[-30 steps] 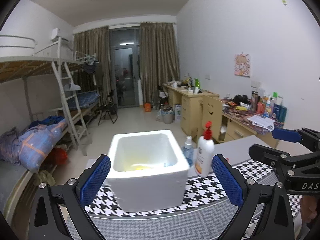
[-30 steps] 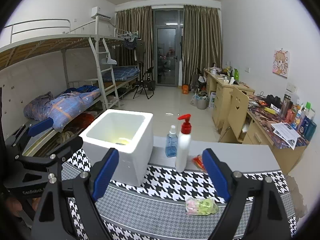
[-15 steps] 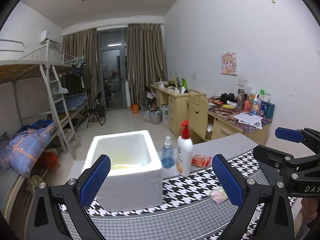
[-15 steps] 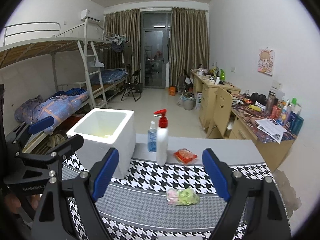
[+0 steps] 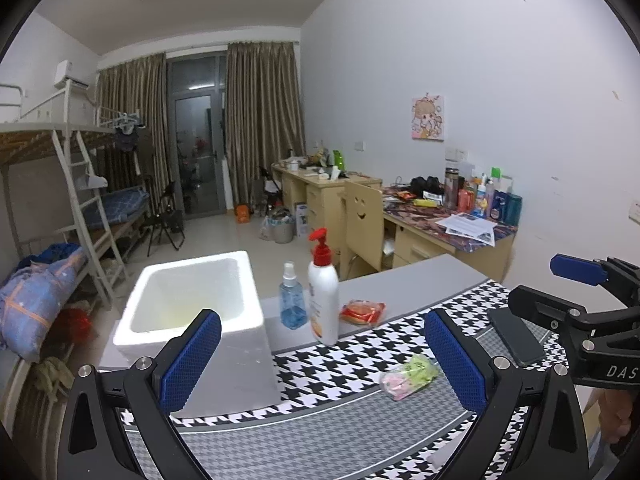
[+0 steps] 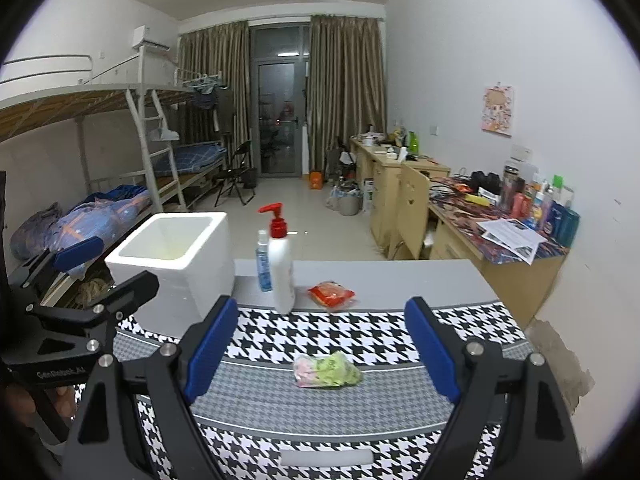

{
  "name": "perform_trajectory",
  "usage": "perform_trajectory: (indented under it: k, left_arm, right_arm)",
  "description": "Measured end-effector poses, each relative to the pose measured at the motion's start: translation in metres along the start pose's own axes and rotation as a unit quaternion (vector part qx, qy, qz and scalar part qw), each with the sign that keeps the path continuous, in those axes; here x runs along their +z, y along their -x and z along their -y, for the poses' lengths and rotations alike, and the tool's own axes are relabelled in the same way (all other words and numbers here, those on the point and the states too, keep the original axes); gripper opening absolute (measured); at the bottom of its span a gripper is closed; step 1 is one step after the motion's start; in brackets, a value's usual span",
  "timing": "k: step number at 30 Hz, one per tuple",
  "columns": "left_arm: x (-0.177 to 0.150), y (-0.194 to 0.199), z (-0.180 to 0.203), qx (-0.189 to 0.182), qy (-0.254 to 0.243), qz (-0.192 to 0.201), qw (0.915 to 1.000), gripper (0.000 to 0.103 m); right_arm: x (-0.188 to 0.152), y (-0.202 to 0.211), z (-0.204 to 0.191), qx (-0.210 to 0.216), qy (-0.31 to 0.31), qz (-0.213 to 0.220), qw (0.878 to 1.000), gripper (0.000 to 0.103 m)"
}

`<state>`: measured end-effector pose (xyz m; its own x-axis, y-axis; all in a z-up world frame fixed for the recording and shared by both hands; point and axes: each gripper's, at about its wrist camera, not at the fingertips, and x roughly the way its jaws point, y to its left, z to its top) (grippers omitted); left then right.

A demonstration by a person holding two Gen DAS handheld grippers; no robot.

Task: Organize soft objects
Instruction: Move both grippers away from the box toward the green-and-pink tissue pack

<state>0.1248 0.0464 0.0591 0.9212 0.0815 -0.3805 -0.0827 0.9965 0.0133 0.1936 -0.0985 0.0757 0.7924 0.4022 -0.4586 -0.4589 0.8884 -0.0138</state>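
Observation:
A clear packet with green and pink contents (image 6: 327,370) (image 5: 408,375) lies on the houndstooth cloth in front of both grippers. A red packet (image 6: 331,294) (image 5: 362,312) rests further back on the grey tabletop. A white foam box (image 5: 192,308) (image 6: 172,264) stands open-topped at the left. My left gripper (image 5: 320,356) is open and empty, between the box and the green packet. My right gripper (image 6: 320,344) is open and empty, with the green packet lying just ahead between its blue pads (image 6: 430,354).
A white pump bottle with a red top (image 5: 323,292) (image 6: 280,264) and a small blue spray bottle (image 5: 292,300) stand beside the box. A dark phone (image 5: 516,340) lies at the cloth's right. Desks (image 6: 500,240) stand beyond on the right, bunk beds (image 6: 120,200) on the left.
Both grippers swung to the right: the foam box slid left in both views and the green and red packets came into the left wrist view. Both stayed open.

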Motion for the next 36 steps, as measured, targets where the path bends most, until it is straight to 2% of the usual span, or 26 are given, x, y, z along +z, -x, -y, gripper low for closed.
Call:
perform_trajectory:
  k: [12,36]
  left_arm:
    - [-0.012,-0.021,0.019,-0.05,-0.019,-0.016,0.9984,0.102]
    - [-0.052,-0.076,0.044,-0.1,-0.047,-0.064,0.9919,0.102]
  right_arm:
    - [-0.023,0.002,0.025,-0.027,-0.019,-0.014,0.999,0.089]
    - [-0.069,-0.006,0.041,-0.018,-0.027,-0.044,0.999,0.089]
